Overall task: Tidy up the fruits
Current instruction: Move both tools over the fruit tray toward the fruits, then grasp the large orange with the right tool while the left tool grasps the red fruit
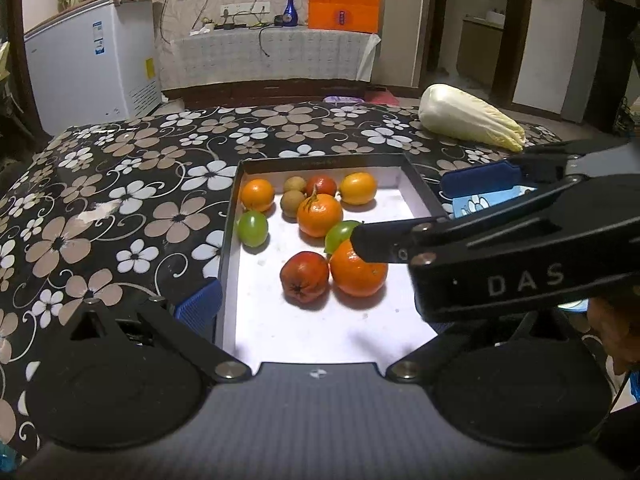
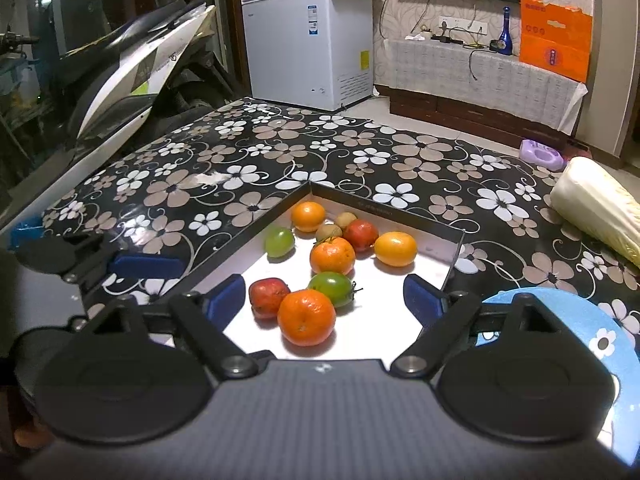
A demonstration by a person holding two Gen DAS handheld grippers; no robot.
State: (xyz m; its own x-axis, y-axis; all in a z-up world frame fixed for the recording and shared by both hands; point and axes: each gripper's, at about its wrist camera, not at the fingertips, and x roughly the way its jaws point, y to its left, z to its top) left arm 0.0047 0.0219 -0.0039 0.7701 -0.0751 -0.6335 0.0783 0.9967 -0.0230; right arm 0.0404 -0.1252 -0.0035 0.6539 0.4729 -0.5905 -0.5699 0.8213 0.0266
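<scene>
A black oilcloth printed with white and tan flowers (image 2: pixel 400 152) covers the table in a lived-in room. At ten o'clock a parked white-and-black scooter (image 2: pixel 132 68) leans by the wall; at twelve stands a white chest freezer (image 2: pixel 304 44) with a blue label too small to read, then a lace-draped sideboard (image 2: pixel 480 72) bearing a blue glass bottle (image 2: pixel 506 32) and an orange paper bag (image 2: pixel 554 40) with illegible print. At three o'clock lies a pale napa cabbage (image 2: pixel 600 208). Centre table, a shallow black-rimmed white-floored box (image 2: pixel 360 208) holds the fruits: oranges, red and green ones, small brown ones. The right gripper (image 2: pixel 324 300) hovers at the box's near edge, jaws wide around the nearest orange mandarin (image 2: pixel 306 322), untouched; its arm reads "DAS" in the left wrist view. The left gripper (image 1: pixel 320 300) straddles the box's near-left wall; only its left pad shows, so its jaw state cannot be told. A blue floral plate (image 2: pixel 560 320) sits at five o'clock.
</scene>
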